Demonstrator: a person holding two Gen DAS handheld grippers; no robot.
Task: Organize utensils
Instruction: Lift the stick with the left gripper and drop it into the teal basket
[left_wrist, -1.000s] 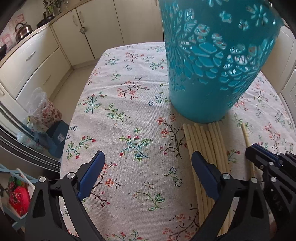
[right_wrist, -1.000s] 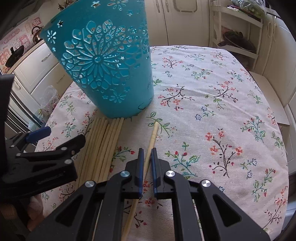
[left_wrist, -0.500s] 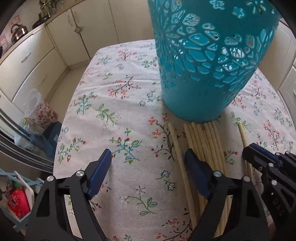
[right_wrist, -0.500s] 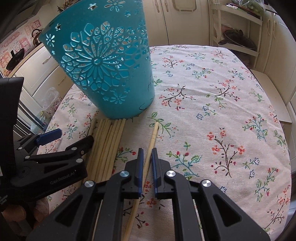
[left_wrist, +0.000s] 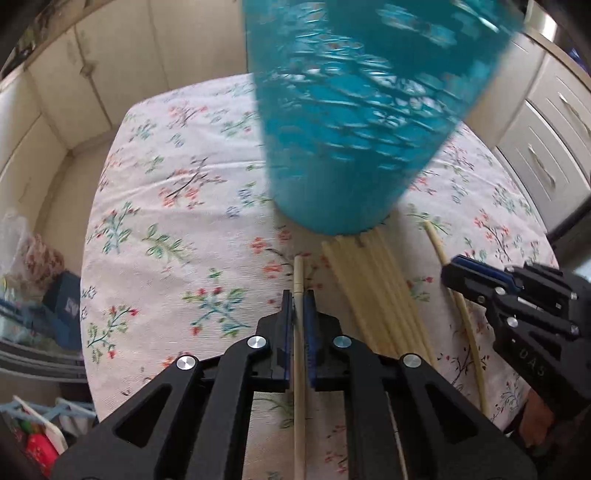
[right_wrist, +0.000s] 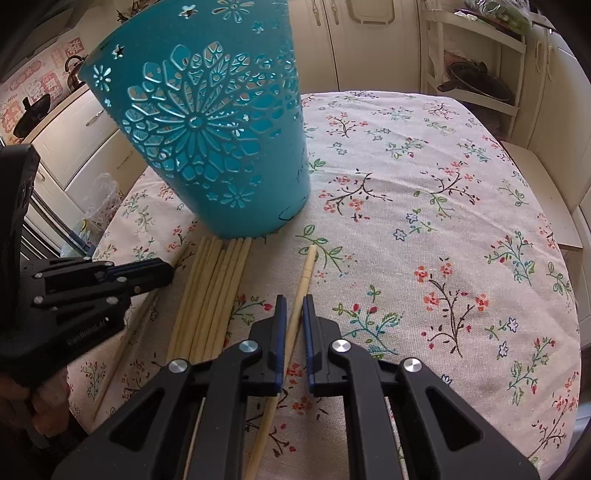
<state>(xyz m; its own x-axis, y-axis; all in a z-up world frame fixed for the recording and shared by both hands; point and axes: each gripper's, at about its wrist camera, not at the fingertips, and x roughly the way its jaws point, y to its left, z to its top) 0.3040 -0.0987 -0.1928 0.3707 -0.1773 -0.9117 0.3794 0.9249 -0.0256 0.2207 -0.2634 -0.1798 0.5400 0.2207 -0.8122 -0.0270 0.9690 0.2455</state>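
A teal cut-out holder stands on the floral tablecloth; it looks blurred in the left wrist view. A bundle of several pale chopsticks lies in front of it, also seen in the left wrist view. My left gripper is shut on one chopstick left of the bundle. My right gripper is shut on another single chopstick right of the bundle; this chopstick also shows in the left wrist view.
Cream kitchen cabinets ring the table. A shelf with a pan is at the back right. A kettle sits on the left counter. Bags and clutter lie on the floor beyond the table's left edge.
My left gripper has shifted right and closed on a single chopstick that it split off to the left of the bundle. My right gripper has stayed shut on its chopstick.
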